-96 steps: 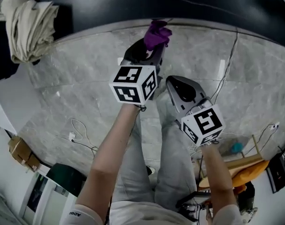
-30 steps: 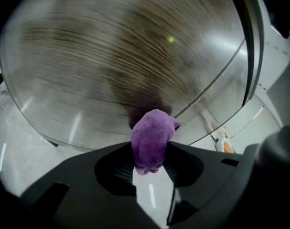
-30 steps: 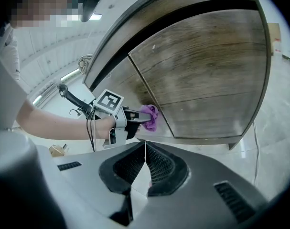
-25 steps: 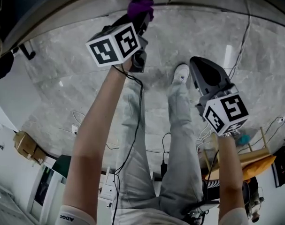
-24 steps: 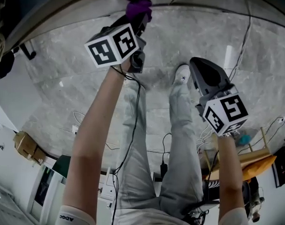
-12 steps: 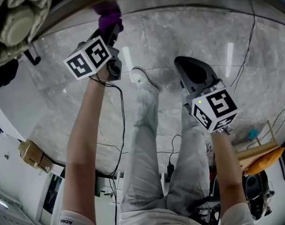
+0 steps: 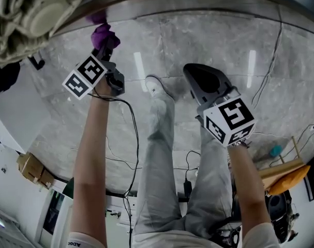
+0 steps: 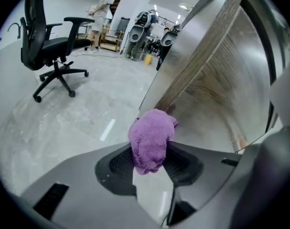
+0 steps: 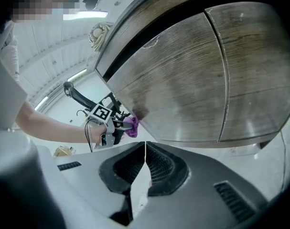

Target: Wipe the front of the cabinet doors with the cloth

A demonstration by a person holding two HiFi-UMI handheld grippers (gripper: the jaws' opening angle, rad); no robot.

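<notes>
A purple cloth (image 8: pixel 151 138) is bunched between the jaws of my left gripper (image 8: pixel 152 159), which is shut on it. The cloth (image 7: pixel 104 34) presses against the lower left corner of the wood-grain cabinet door (image 9: pixel 183 85). In the right gripper view the cloth (image 9: pixel 131 126) meets the door's left edge, with the left gripper (image 9: pixel 117 129) behind it. A second door (image 9: pixel 264 66) lies to the right of a vertical seam. My right gripper (image 9: pixel 145 149) hangs back from the doors, jaws shut with nothing between them. In the head view it (image 7: pixel 198 76) is at centre right.
A black office chair (image 8: pixel 51 37) stands on the pale tiled floor (image 8: pixel 63 113) to the left. Beige fabric (image 7: pixel 27 19) lies on top at the upper left. Cables (image 7: pixel 131 138) trail on the floor beside the person's legs (image 7: pixel 162 154). A cardboard box (image 7: pixel 30 169) sits at lower left.
My left gripper has carried the cloth leftward along the cabinet front, from near the middle to the left corner. The right gripper has shifted a little left.
</notes>
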